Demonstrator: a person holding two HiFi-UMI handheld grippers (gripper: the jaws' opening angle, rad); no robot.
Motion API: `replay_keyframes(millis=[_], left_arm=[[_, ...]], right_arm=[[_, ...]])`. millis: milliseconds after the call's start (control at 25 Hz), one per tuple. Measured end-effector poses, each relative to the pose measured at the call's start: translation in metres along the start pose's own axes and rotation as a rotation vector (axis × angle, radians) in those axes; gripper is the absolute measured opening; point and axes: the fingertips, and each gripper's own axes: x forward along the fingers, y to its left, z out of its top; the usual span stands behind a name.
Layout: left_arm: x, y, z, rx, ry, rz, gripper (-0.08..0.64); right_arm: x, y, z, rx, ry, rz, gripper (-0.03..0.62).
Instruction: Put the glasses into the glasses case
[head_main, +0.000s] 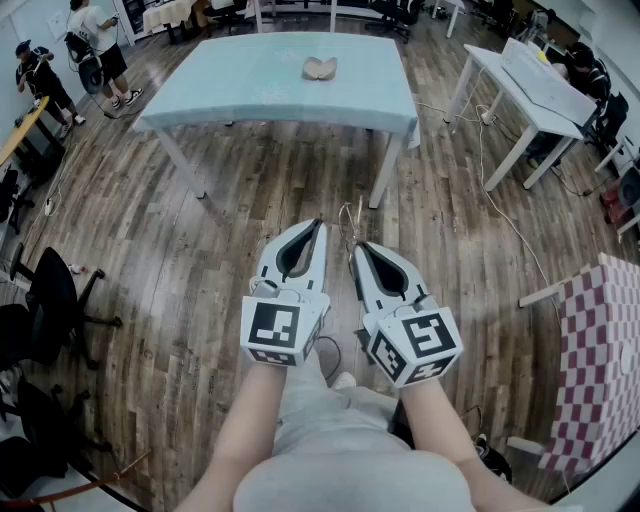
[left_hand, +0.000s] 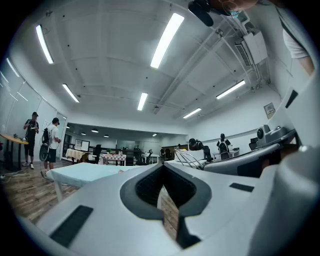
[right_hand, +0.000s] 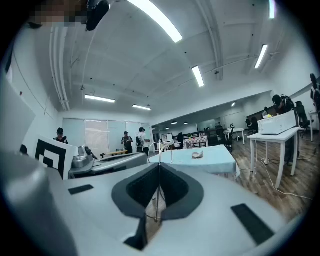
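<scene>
The table (head_main: 250, 90) stands well ahead of both tools, with the glasses case (head_main: 320, 68) lying on it. The left gripper (head_main: 318, 225) is closed on nothing. The right gripper (head_main: 356, 247) is clamped on the glasses (right_hand: 158, 195) by thin wire — a jolt while walking could twist or slip them. Only the right gripper view shows that wire between the jaws — the head view alone shows the floor (head_main: 200, 250) to cross.

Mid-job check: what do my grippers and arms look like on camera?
The left gripper and right gripper match: pale grey shells tapering to a point, with dark grey lining round a leaf-shaped opening between the jaws. Each carries a white cube printed with black square markers at the back. The forearms are bare; light grey clothing shows below.
</scene>
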Motion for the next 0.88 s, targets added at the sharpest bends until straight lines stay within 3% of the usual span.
replay_keyframes(millis=[320, 880], left_arm=[[0.015, -0.008, 0.004, -0.003, 0.001, -0.032, 0.009], [0.072, 0.029, -0.007, -0.018, 0.023, -0.064, 0.009]], right_arm=[[0.002, -0.013, 0.005, -0.002, 0.002, -0.027, 0.011], [0.062, -0.043, 0.009, 0.030, 0.013, -0.060, 0.011]])
